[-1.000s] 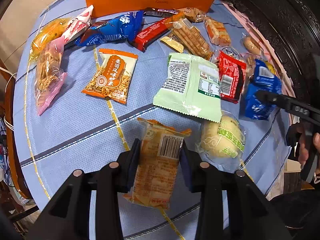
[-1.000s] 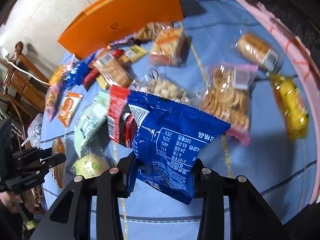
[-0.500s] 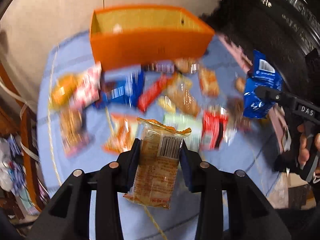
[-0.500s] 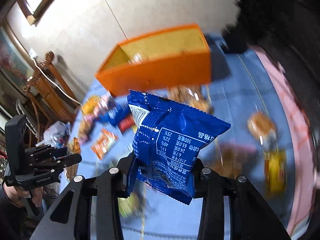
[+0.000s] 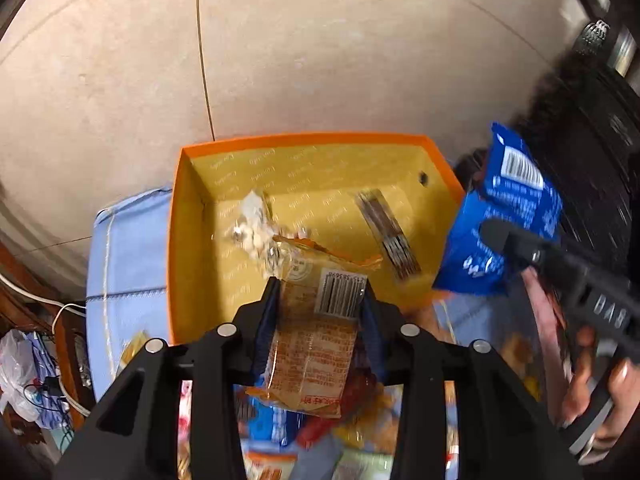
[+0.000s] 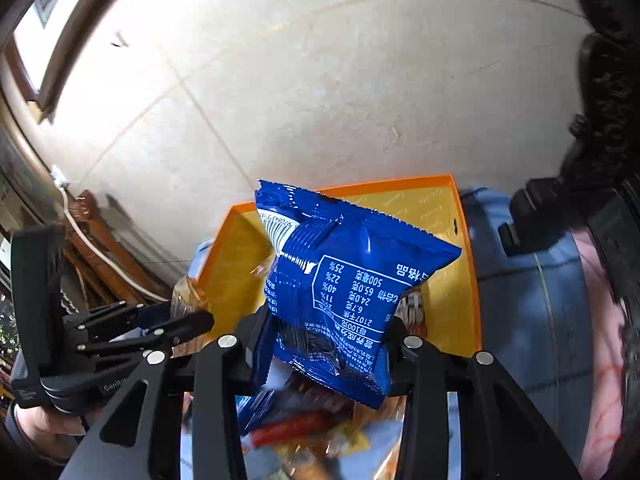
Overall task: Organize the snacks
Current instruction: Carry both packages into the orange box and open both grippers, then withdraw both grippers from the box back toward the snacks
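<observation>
Left wrist view: the left gripper (image 5: 318, 312), jaws opening, holds an orange snack packet (image 5: 316, 336), long axis toward 12 o'clock. The right gripper (image 6: 326, 344) clamps a blue packet (image 6: 348, 284) hiding much of the orange box (image 6: 452, 280); snacks below blur.

Matte black left tongs (image 5: 318, 304) and right tongs (image 6: 330, 330), each with angular skeletal arms and blue-lined inner pads. Round silver screw heads spaced along the arms behind the pads. Pale raised lettering on the handle bodies, with bare fingers (image 5: 616, 384) wrapped below.
</observation>
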The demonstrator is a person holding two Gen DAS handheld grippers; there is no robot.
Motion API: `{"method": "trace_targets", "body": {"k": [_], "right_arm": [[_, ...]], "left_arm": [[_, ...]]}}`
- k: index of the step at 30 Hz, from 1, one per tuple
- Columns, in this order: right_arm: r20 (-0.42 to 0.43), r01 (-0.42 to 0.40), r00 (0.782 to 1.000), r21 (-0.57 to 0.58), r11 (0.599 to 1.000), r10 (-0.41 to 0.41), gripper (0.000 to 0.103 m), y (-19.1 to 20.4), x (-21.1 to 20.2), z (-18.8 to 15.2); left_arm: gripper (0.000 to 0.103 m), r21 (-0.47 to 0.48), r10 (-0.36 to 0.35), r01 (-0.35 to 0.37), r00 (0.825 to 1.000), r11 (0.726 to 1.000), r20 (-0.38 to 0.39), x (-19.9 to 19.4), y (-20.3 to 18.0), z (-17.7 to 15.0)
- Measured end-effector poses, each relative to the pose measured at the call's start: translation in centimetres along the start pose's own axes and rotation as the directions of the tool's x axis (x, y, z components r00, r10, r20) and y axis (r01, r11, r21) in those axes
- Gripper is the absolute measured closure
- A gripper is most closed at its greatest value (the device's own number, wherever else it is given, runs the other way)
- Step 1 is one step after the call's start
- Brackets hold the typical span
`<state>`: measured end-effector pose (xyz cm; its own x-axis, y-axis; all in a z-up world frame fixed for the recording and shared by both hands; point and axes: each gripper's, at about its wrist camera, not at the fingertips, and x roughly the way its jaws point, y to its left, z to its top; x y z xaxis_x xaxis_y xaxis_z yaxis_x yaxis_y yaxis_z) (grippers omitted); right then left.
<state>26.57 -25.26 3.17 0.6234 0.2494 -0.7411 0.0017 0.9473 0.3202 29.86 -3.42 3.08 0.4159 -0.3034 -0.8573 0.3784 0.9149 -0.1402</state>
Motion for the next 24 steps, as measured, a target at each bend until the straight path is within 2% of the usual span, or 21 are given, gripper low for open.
{"method": "trace_targets", "body": {"k": [2,3,4,5,7,9,12,14,15,17,20,24], "right_arm": [[-0.046,0.037,0.998,-0.010,0.999,-0.038,0.058,-0.5,2.6,0.2],[-0.048,0.052,0.997,-0.013,0.999,-0.053,0.057,-0.7,3.1,0.2],[-0.044,0.075,0.996,-0.019,0.997,-0.075,0.052,-0.8,3.7,0.1],[-0.032,0.085,0.996,-0.024,0.996,-0.086,0.044,-1.0,3.8,-0.1],[0.003,0.086,0.996,-0.031,0.996,-0.086,0.037,-1.2,3.4,-0.6],[0.028,0.110,0.994,-0.024,0.994,-0.109,0.032,-1.5,2.7,-1.0],[0.053,0.089,0.995,-0.042,0.995,-0.087,0.028,-1.6,0.4,-3.0],[0.069,0.124,0.990,-0.065,0.990,-0.119,0.010,-1.8,-1.1,-4.6],[0.078,0.129,0.989,-0.068,0.989,-0.124,0.007,-1.7,-1.8,-5.3],[0.085,0.161,0.984,-0.060,0.985,-0.155,0.003,-1.9,-3.4,-7.6],[0.034,0.197,0.980,-0.042,0.979,-0.196,0.003,-2.7,-4.7,-11.2],[-0.049,0.191,0.981,0.034,0.981,-0.189,0.003,-4.5,-6.0,-16.2]], "left_arm": [[0.031,-0.025,0.031,-0.031,1.000,0.999,-0.005,1.5,0.4,0.9],[0.005,-0.052,0.079,-0.078,0.997,0.996,0.003,2.1,0.8,1.2],[0.004,-0.076,0.103,-0.101,0.995,0.992,0.020,2.4,1.1,1.5],[0.004,-0.095,0.093,-0.090,0.995,0.991,0.032,2.6,1.5,1.5],[0.004,-0.115,0.060,-0.056,0.998,0.992,0.028,2.8,2.1,1.3],[0.004,-0.126,0.056,-0.053,0.998,0.991,0.016,2.8,2.6,0.8],[0.004,-0.129,0.023,-0.025,1.000,0.991,-0.016,2.3,3.1,-0.8],[0.004,-0.130,0.011,-0.013,1.000,0.991,-0.014,1.5,3.5,-2.4],[0.004,-0.131,0.005,-0.006,1.000,0.991,-0.010,0.9,3.5,-3.5],[0.004,-0.129,0.002,-0.004,1.000,0.992,-0.018,0.2,3.7,-5.3],[0.004,-0.146,0.013,-0.015,1.000,0.989,-0.016,-1.4,3.8,-8.7],[0.004,-0.212,0.015,-0.019,1.000,0.977,-0.019,-3.0,3.7,-14.2]]}}
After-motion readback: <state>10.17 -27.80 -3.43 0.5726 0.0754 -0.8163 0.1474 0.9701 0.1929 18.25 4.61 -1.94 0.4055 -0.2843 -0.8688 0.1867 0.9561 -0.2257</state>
